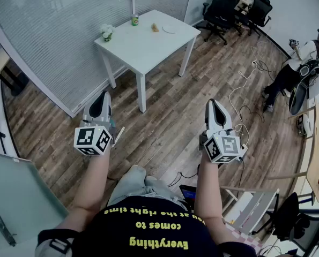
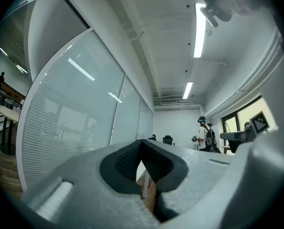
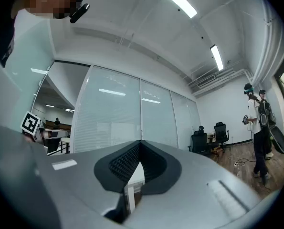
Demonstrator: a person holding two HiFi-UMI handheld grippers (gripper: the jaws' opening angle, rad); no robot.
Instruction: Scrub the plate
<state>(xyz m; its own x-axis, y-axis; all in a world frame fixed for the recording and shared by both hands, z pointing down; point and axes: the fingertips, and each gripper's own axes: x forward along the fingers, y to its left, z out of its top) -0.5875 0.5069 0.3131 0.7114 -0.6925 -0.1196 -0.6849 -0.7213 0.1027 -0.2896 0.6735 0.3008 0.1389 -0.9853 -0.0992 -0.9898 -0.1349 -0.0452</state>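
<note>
White square table [image 1: 148, 44] stands far ahead on wood-plank floor [image 1: 170, 127]. Small white round plate [image 1: 170, 29] sits near table's right edge, well apart from both grippers. Also on table: green can [image 1: 134, 20], tan lump [image 1: 155, 28] (can't tell what), white flowers [image 1: 106, 32]. Grey left gripper [image 1: 102, 97]: jaws together, nothing btwn. Grey right gripper [image 1: 215, 104]: jaws together, empty. Black T-shirt [image 1: 148, 232] has yellow print, upside down: "Everything comes to … at the right time"; part hidden.
</note>
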